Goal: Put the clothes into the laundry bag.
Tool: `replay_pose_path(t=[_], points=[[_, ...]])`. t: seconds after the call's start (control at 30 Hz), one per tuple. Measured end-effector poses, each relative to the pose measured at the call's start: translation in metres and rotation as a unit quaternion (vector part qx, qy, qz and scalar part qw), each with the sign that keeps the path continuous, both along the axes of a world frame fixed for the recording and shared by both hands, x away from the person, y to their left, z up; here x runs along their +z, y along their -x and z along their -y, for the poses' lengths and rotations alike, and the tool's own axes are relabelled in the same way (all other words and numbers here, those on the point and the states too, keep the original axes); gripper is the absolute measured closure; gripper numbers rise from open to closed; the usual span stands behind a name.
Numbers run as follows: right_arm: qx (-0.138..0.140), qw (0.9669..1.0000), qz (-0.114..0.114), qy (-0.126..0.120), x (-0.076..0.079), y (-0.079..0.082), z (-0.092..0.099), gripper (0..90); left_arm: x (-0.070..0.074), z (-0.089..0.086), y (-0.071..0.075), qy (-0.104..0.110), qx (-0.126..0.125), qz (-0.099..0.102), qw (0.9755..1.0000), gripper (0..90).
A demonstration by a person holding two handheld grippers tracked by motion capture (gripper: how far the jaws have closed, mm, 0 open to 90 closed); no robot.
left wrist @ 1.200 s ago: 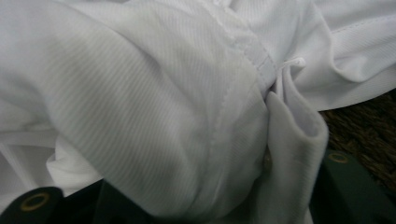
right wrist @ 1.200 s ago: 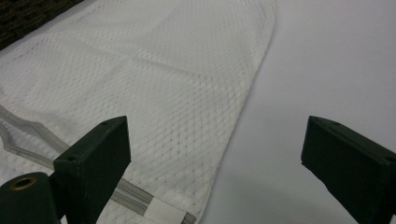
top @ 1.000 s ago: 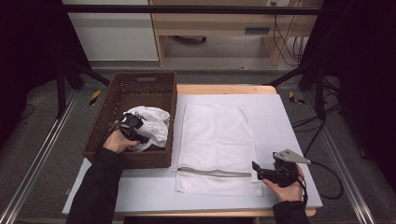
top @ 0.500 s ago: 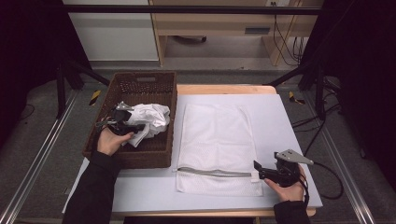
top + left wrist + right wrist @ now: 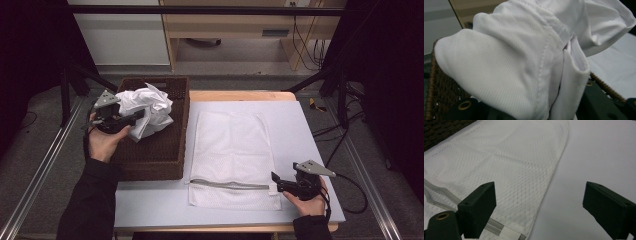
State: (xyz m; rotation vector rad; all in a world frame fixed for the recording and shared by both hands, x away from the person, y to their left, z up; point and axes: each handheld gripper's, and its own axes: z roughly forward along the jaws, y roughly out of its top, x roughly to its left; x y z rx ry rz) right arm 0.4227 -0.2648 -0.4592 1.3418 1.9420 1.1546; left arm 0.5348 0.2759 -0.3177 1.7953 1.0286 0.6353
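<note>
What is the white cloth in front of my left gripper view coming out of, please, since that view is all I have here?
Observer: The high view shows the white garment bunched above a brown wicker basket, clamped in the left gripper, whose jaws have just been closing on it.
Operator: Thank you. Where is the other gripper?
Observer: The right gripper sits low at the near right of the table, its jaws open with nothing between them.
Operator: What is it aimed at?
Observer: A white mesh laundry bag lying flat, with its grey zipper across the near end.
</note>
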Motion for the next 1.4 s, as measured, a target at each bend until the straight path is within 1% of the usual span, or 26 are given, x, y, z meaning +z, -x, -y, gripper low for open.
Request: replay_pose_path(t=[0.03,0.07,0.1,0.13,0.17,0.2,0.27,0.3,0.33,0.47,0.5,0.57,0.7,0.77,0.83,0.87,0.9,0.97,1.03,1.17,1.27,1.3,1.33,1.4], points=[[-0.001,1.0000,0.001,0.000,0.000,0.000,0.000,11.9,0.005,-0.001,0.003,0.003,0.002,0.007,1.0000,64.8],[-0.001,1.0000,0.001,0.000,0.000,0.000,0.000,11.9,0.005,-0.001,0.003,0.003,0.002,0.007,1.0000,64.8],[0.000,1.0000,0.001,-0.002,0.000,0.000,0.000,12.1,0.015,-0.003,0.008,0.005,0.006,0.018,0.9998,64.8],[0.000,1.0000,0.001,-0.002,0.000,0.000,0.000,12.1,0.015,-0.003,0.008,0.005,0.006,0.018,0.9998,64.8],[0.000,1.0000,0.001,-0.001,0.000,0.000,0.000,12.1,0.023,-0.003,0.014,0.008,0.011,0.031,0.9994,64.8],[0.000,1.0000,0.001,-0.001,0.000,0.000,0.000,12.1,0.023,-0.003,0.014,0.008,0.011,0.031,0.9994,64.8],[0.000,1.0000,0.001,-0.001,0.000,0.000,0.000,12.1,0.033,-0.003,0.021,0.012,0.012,0.048,0.9987,64.8],[0.000,1.0000,0.000,-0.002,0.000,0.000,-0.001,12.1,0.035,-0.003,0.022,0.014,0.012,0.050,0.9986,64.8],[0.000,1.0000,0.001,-0.001,0.000,0.000,-0.001,12.1,0.039,-0.003,0.025,0.016,0.012,0.058,0.9981,64.8],[0.000,1.0000,0.000,-0.004,0.000,0.001,-0.001,12.2,0.054,0.000,0.034,0.023,0.009,0.080,0.9965,64.8],[0.000,1.0000,0.001,-0.003,0.000,0.001,-0.001,12.2,0.060,0.002,0.038,0.026,0.008,0.091,0.9955,64.9],[0.000,1.0000,0.002,-0.001,0.000,0.000,0.000,12.2,0.069,0.005,0.043,0.030,0.002,0.103,0.9943,64.8],[0.000,1.0000,0.001,-0.003,0.000,0.000,-0.001,12.3,0.084,0.012,0.053,0.028,-0.007,0.121,0.9923,64.8],[0.000,1.0000,0.002,-0.003,0.001,0.001,-0.001,12.3,0.090,0.015,0.056,0.037,-0.013,0.124,0.9915,64.8],[0.001,1.0000,0.002,-0.003,0.001,0.001,-0.001,12.2,0.095,0.017,0.059,0.040,-0.015,0.129,0.9907,64.7],[0.000,1.0000,0.003,-0.003,0.001,0.001,-0.001,12.2,0.098,0.018,0.060,0.041,-0.017,0.137,0.9896,64.8],[0.001,1.0000,0.003,-0.003,0.001,0.001,-0.001,12.2,0.101,0.019,0.061,0.043,-0.018,0.139,0.9892,64.7],[0.000,1.0000,0.004,-0.002,0.001,0.001,-0.001,12.2,0.106,0.020,0.062,0.047,-0.018,0.142,0.9886,64.8],[0.000,1.0000,0.003,-0.003,0.001,0.001,-0.001,12.2,0.113,0.021,0.063,0.051,-0.017,0.149,0.9874,64.7],[0.001,1.0000,0.004,-0.002,0.001,0.001,-0.001,12.2,0.124,0.022,0.065,0.056,-0.016,0.155,0.9862,64.7],[0.000,1.0000,0.004,-0.002,0.001,0.001,-0.001,12.2,0.132,0.024,0.068,0.061,-0.017,0.164,0.9844,64.7],[0.000,1.0000,0.004,-0.003,0.001,0.001,-0.001,12.2,0.133,0.024,0.070,0.065,-0.017,0.161,0.9847,64.7],[0.001,1.0000,0.003,-0.003,0.001,0.001,-0.001,12.2,0.137,0.024,0.072,0.068,-0.016,0.166,0.9836,64.7],[0.000,1.0000,0.005,-0.003,0.001,0.001,-0.001,12.2,0.142,0.023,0.075,0.072,-0.016,0.172,0.9823,64.7]])
